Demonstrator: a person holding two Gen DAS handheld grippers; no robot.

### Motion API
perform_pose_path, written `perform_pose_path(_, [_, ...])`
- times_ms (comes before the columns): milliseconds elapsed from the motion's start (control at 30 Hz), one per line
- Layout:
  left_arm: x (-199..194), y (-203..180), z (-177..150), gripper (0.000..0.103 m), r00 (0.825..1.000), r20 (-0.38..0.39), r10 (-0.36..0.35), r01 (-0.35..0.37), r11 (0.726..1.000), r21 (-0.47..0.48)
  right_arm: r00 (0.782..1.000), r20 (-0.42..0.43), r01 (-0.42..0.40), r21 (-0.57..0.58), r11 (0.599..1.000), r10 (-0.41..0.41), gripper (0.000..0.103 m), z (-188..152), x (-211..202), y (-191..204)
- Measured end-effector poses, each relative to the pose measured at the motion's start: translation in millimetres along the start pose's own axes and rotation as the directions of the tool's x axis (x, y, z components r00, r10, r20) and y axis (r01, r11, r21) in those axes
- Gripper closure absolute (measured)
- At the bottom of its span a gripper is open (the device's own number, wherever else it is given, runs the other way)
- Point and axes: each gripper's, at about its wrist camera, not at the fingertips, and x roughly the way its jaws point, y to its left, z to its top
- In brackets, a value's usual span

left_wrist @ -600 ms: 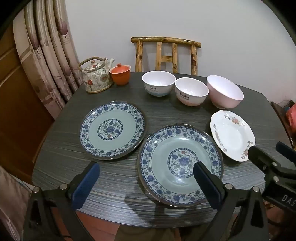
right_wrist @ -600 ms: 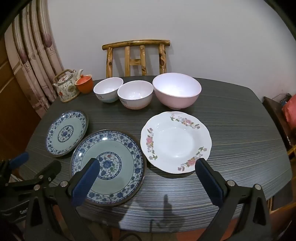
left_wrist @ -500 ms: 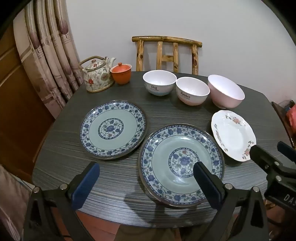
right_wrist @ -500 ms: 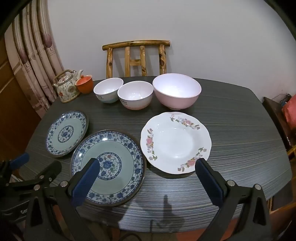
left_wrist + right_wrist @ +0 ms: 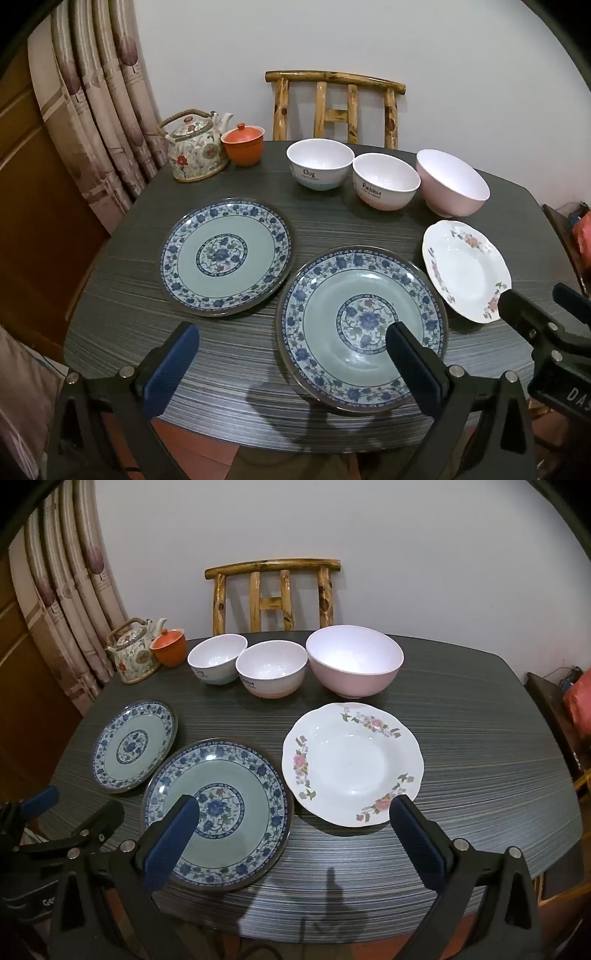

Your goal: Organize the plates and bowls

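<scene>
1. The left gripper (image 5: pixel 291 363) hangs over the near edge of the dark striped table (image 5: pixel 332 225), its blue-padded fingers spread wide with nothing between them.
2. The right gripper (image 5: pixel 291 840) is likewise spread wide and empty, held above the near edge of the table.
3. The larger blue floral plate (image 5: pixel 362 328) lies flat close to the near edge, under the left gripper's right finger in the left wrist view.
4. The smaller blue floral plate (image 5: pixel 225 256) lies flat to its left and further back; their rims sit just beside each other, and whether they touch I cannot tell.
5. The white scalloped plate with pink flowers (image 5: pixel 352 764) lies right of the larger blue plate, just beside it.
6. Along the back stand a white bowl with a blue base (image 5: pixel 218 659), a white bowl with a pink base (image 5: pixel 271 668) and a large pink bowl (image 5: pixel 354 661), side by side and upright.
7. A floral teapot (image 5: pixel 194 147) and an orange lidded cup (image 5: pixel 243 144) occupy the back left corner.
8. The right part of the table beyond the white plate is bare.
9. A wooden chair (image 5: pixel 273 592) stands behind the table against the wall.
</scene>
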Motion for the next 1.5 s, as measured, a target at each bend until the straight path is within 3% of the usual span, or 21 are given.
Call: perform_pose_path(1500, [7.4,0.6,-1.7,0.000,0.999,-0.031,0.011,-0.011,1.000,0.005,1.000,-0.003,-0.006,-0.002,1.000,0.006,0.001,0.5,-3.1,5.2])
